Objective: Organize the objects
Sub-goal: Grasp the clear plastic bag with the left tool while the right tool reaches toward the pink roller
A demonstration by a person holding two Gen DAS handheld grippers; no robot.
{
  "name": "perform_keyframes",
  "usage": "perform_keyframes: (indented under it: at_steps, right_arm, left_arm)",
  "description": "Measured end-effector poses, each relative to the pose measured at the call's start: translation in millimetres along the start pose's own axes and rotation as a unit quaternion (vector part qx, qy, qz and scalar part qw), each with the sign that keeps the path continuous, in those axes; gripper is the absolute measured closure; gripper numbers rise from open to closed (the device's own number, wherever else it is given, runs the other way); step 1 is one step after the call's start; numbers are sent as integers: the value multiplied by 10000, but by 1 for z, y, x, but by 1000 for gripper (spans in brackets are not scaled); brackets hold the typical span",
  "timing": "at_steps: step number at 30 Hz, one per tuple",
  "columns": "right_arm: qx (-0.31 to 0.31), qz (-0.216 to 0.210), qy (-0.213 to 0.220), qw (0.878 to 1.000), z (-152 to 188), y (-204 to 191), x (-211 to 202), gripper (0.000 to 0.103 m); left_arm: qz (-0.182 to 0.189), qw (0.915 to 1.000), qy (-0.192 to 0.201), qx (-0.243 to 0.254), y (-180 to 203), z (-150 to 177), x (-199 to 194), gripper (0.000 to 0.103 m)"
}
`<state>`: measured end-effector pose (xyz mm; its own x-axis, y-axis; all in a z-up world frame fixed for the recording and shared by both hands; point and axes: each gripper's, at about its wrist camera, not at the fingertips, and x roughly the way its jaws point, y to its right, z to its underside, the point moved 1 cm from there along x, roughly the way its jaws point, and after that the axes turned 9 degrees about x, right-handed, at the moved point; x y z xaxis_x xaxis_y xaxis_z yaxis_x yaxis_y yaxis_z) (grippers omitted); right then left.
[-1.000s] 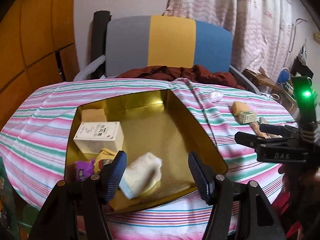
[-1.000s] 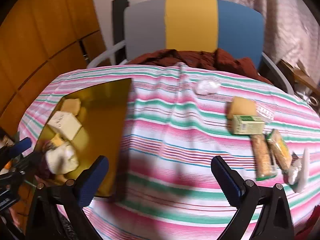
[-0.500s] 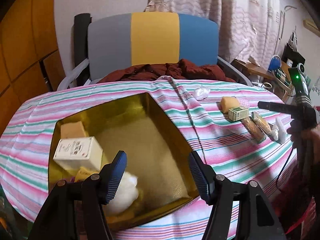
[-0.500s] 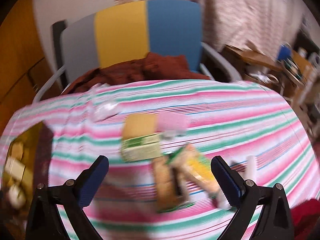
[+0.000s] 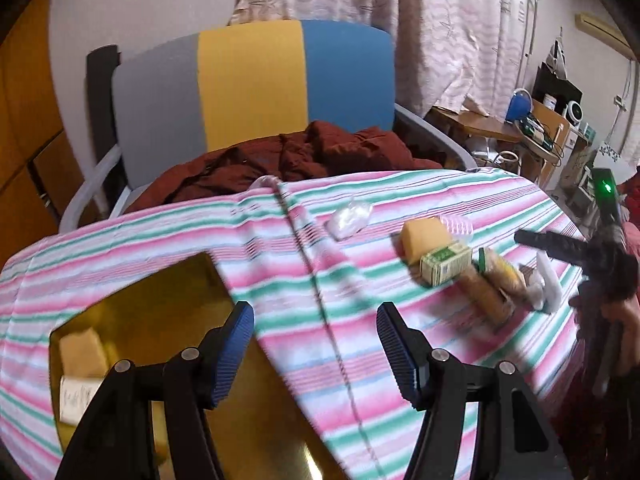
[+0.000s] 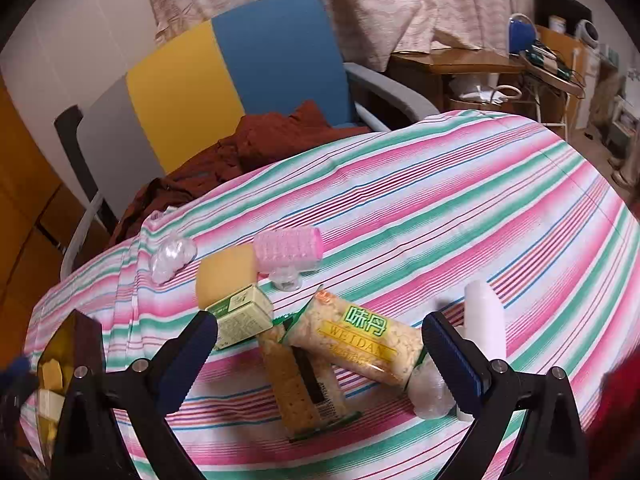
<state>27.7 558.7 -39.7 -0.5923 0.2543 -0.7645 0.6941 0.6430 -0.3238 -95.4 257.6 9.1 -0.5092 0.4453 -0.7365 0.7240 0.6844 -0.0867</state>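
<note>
My left gripper [image 5: 316, 332] is open and empty, hovering over the right edge of the gold tin [image 5: 256, 432]. A tan block [image 5: 82, 350] and a white box [image 5: 74, 398] lie inside the tin. My right gripper [image 6: 320, 344] is also open and empty, low over a cluster of loose items. A snack pack [image 6: 360, 336] and a cracker pack [image 6: 296, 388] lie between its fingers. Around them are a green box [image 6: 240, 316], a yellow sponge [image 6: 224, 276], a pink roller [image 6: 288, 246], a white tube [image 6: 484, 320] and a clear wrapper [image 6: 172, 258].
A striped cloth [image 5: 400, 200] covers the round table. Behind it stands a grey, yellow and blue chair [image 5: 248, 84] with a dark red garment [image 5: 304, 156] on its seat. A cluttered wooden desk [image 6: 460, 60] is at the back right. A hand [image 5: 624, 320] holds the right gripper.
The left gripper has swung away from the tin's inside towards the table's middle. The right gripper has moved right and down over the snack cluster. Both have stayed open.
</note>
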Motion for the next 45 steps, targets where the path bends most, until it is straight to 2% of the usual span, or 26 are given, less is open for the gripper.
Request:
perform_keyframes:
  at_steps: [5,9,14,21,28,30,31,35,39,45]
  right_arm:
    - [-90,-160,-58,9998,2,-5,-1,0]
    - [-93,-290,-138,9994,4,-8,0,0]
    - [-107,-450,-219,9987,5,-11,0,0]
    - [-113,-518,-316,9981,5,-12,3,0]
    - [-175,-472,-316,9982,5,-14,6,0]
    - [-191,-444,-303,9984,5,-13,6,0]
    - [-203,-433,-297,9984,5,-13,7,0]
    - [-238,-401,-240,9986,5,-14,7,0]
    - [-268,-380,-229,9987,5,-14,7,0]
    - [-29,-364,-187,9992,1,-4,6,0]
  left_arm:
    - [71,9996,-136,243,10,-33,38,38]
    - [308,9986,-362,227,13,-54,76,39]
    - [294,9972,-525,453,22,-73,123,39]
    - [260,9929,-753,879,30,-89,180,39]
    - [217,9904,-1020,909,28,-93,227,39]
    - [271,9901,-1079,850,27,-92,236,44]
    - [285,9896,-1123,850,28,-90,242,57]
    - [380,9911,-1051,725,27,-88,242,65]
    - [472,9901,-1135,677,33,-82,233,66]
    - [479,9898,-1317,256,43,-54,205,66]
